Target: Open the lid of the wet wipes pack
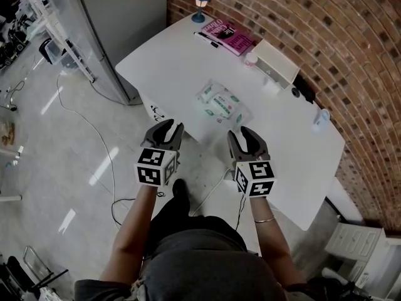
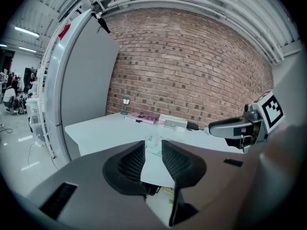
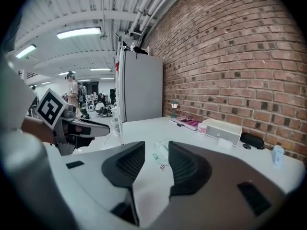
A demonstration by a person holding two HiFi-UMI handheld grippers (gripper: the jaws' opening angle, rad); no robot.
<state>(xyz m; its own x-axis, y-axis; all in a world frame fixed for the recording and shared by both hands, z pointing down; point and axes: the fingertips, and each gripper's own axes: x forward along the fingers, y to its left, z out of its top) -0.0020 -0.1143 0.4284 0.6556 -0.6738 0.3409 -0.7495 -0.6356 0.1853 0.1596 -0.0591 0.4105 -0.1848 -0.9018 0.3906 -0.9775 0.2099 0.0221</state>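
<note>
Wet wipes pack [image 1: 220,103] flat on white bench [image 1: 169,61], mid-surface, untouched. Left hand-held gripper [image 1: 174,125] at near bench edge, jaws apart with modest gap, nothing between. Right hand-held gripper [image 1: 240,131] alongside at same edge, jaws likewise apart, empty. Pack ahead of both, between their lines, apart from each. Pink book [image 1: 227,35], small lamp [image 1: 200,7], white box [image 1: 276,63] along brick-wall side.

We hold our forearms forward at the lower centre of the head view, left gripper [image 1: 173,125] and right gripper [image 1: 240,131] side by side, angled slightly downward, each with its jaws parted on nothing.
</note>
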